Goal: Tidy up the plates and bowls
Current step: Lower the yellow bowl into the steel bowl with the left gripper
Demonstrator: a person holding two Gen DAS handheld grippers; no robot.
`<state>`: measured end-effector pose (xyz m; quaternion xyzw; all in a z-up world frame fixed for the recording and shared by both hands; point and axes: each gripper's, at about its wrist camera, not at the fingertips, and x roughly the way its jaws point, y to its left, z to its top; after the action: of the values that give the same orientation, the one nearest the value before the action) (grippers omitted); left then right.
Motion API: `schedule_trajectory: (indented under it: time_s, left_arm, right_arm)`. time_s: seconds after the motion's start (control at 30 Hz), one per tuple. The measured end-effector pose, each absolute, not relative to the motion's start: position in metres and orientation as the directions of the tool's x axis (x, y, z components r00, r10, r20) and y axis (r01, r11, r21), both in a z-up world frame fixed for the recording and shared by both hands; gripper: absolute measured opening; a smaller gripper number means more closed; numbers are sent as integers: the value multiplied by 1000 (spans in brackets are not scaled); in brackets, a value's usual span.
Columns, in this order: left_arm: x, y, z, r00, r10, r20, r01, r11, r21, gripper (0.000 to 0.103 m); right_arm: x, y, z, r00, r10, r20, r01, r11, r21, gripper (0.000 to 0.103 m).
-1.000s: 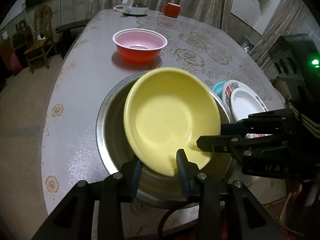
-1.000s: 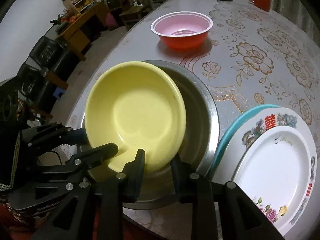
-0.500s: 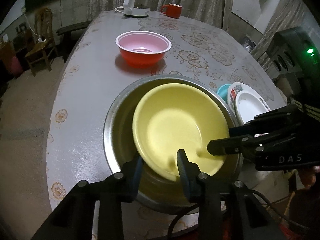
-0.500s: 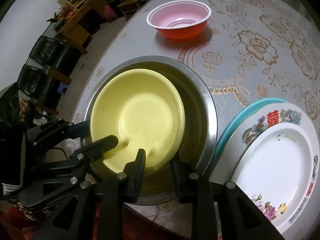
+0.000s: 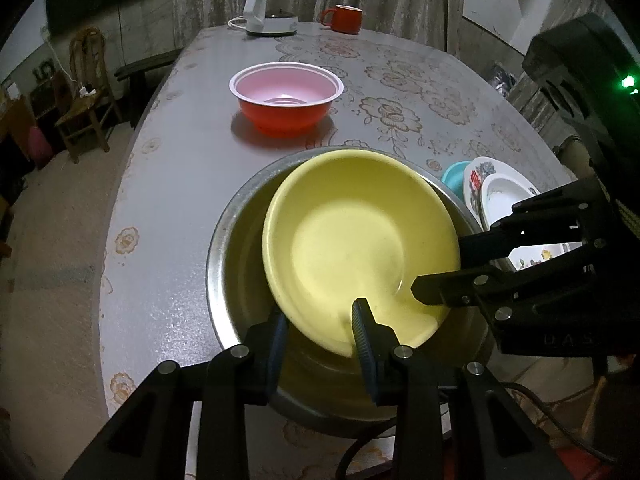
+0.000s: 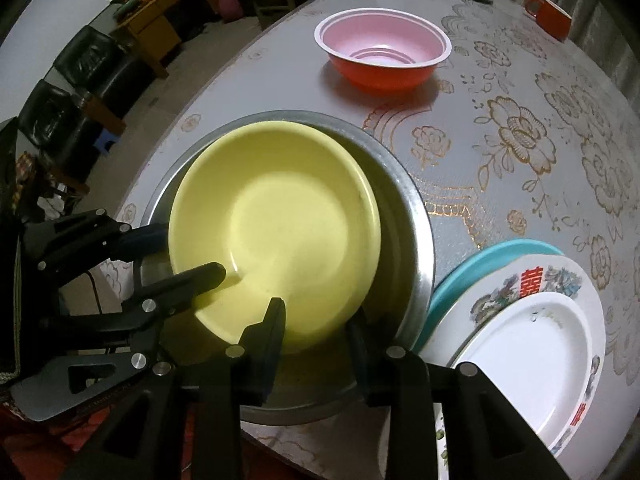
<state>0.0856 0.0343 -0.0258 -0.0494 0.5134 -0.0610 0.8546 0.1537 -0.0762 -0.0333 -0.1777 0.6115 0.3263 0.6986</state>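
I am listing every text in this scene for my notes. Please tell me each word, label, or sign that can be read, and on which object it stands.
"囍", red, near the rim of the flowered plate.
Red characters at that plate's lower right rim: too distorted to read.
"U A S", faint letters on the right gripper's body: only partly legible.
Yellow bowl, steel basin, red bowl: no text visible.

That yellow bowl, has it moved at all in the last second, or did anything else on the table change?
The yellow bowl went down from above the metal basin into it; now it sits tilted inside. Both the left gripper and the right gripper kept their fingers either side of its near rim throughout; nothing was let go. The red bowl, the stacked plates, the kettle and the mug stayed put.
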Motion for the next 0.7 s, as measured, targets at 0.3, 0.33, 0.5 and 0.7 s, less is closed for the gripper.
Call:
schedule_trajectory:
  time_s: [0.3,0.33,0.5,0.7]
  left_arm:
    - [85,33,-25,469,-146,-871,58,989,-135,34]
    - [85,32,-25,470,-144,-871,59,989,-132,34]
    - [87,32,-27,468,-139,-873,60,990,-126,34]
    - [84,37,-18,486,-146,-862,49,989,-140,35]
  right_arm:
    - [156,-71,-30,9,213,-977,-670,726,153,32]
    - [157,-71,-28,24,204,-979,-670,730,135,35]
    - [163,-75,-17,72,218,-973,-674,730,113,36]
    - [159,-69,-21,129,204,-970,-706,706,54,30]
